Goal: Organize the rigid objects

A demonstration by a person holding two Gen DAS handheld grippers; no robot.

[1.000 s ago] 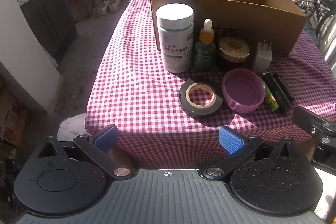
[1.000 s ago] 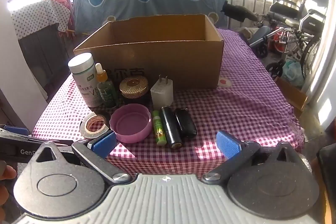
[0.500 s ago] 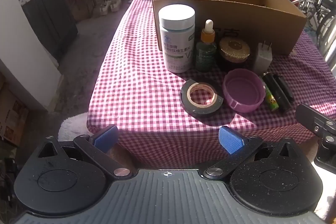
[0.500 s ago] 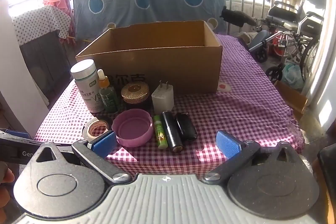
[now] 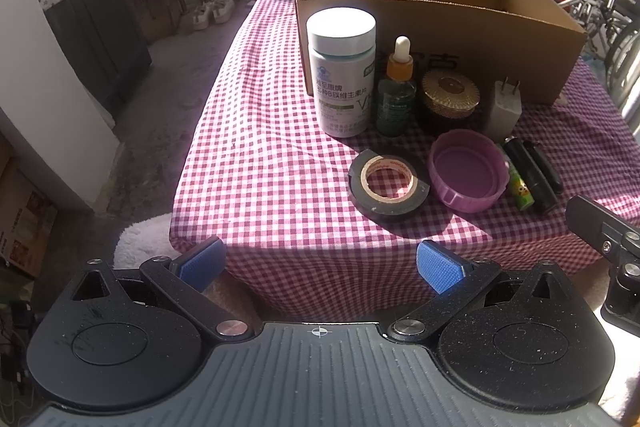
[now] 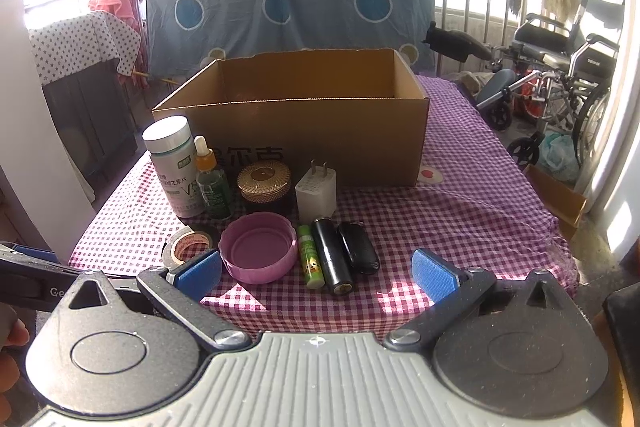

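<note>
An open cardboard box stands at the back of a checked table. In front of it stand a white pill bottle, a green dropper bottle, a gold-lidded jar and a white charger. Nearer lie a black tape roll, a purple lid, a green tube, a black cylinder and a black key fob. My left gripper and right gripper are both open and empty, short of the table's front edge.
The table cloth hangs over the front edge. A wheelchair and clutter stand to the right. A white wall and a dark cabinet are on the left. The right gripper's body shows at the left wrist view's right edge.
Both grippers have tilted up and drawn back slightly, so the box and objects sit lower and smaller in view. Nothing on the table has moved.
</note>
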